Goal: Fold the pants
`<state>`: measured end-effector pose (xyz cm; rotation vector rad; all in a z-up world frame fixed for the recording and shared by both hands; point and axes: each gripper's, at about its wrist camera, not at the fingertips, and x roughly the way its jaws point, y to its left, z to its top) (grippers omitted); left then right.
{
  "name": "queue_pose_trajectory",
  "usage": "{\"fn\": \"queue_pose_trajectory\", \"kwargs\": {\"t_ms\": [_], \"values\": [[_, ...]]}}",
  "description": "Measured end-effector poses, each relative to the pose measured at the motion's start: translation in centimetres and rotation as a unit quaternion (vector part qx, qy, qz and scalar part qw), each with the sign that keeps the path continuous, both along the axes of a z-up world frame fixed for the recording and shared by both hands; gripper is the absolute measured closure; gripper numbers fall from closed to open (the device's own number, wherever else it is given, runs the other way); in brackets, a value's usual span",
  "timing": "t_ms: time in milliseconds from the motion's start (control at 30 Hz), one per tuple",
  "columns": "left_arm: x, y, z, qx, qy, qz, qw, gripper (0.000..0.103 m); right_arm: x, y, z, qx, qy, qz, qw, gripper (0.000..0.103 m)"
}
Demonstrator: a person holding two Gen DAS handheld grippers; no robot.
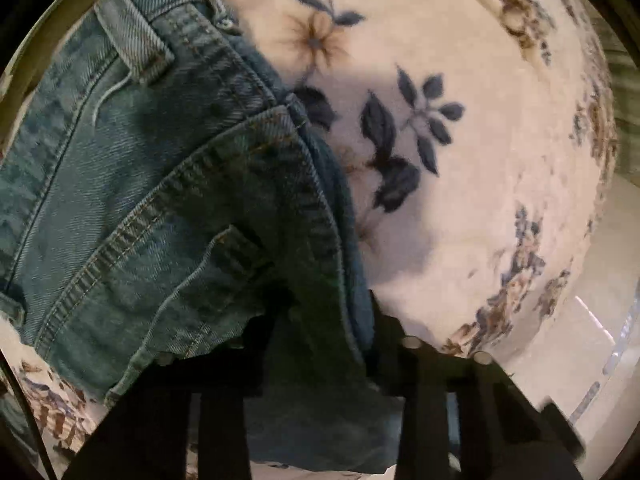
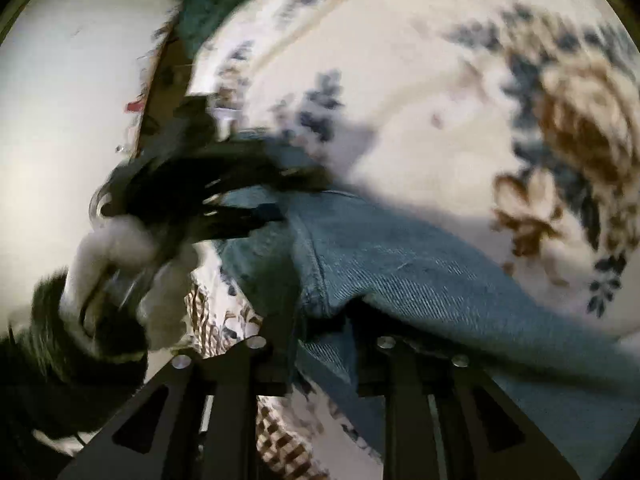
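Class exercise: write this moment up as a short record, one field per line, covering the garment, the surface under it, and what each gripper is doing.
garment: blue denim jeans, waistband and pocket seams showing
surface: cream floral blanket
left gripper: shut on the jeans
right gripper: shut on the jeans
image quality: right wrist view motion-blurred
fold state: cannot tell

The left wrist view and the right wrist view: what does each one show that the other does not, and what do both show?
Only the left wrist view shows the belt loop, the stitched pocket edge and the left gripper seen along its own fingers, with denim between them. Only the right wrist view shows the person's left hand holding that gripper from outside, blurred, and the right gripper with denim between its fingers. Both show the blue jeans on the floral blanket.
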<state>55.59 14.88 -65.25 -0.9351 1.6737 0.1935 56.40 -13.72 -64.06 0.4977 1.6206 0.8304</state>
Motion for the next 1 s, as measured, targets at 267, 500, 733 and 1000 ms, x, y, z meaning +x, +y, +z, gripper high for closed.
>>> {"fn": "queue_pose_trajectory", "kwargs": {"t_ms": [267, 500, 733, 1000], "values": [[-0.4, 0.2, 0.8, -0.006, -0.02, 0.017, 0.9996, 0.08, 3.1, 2.7, -5.4, -0.004, 0.081, 0.019, 0.997, 0.022], [0.1, 1.1, 0.0, -0.037, -0.023, 0.051, 0.9978, 0.073, 3.7, 4.5, -5.2, 0.015, 0.105, 0.061, 0.992, 0.075], [0.6, 2.0, 1.4, -0.017, -0.035, 0.026, 0.9989, 0.058, 5.9, -6.1, -4.8, 0.102, 0.151, -0.141, 0.973, 0.083], [0.8, 1.5, 1.8, -0.004, -0.042, -0.001, 0.9991, 0.056, 6.1, -3.7, -7.7, 0.048, 0.199, -0.113, 0.972, 0.069]]}}
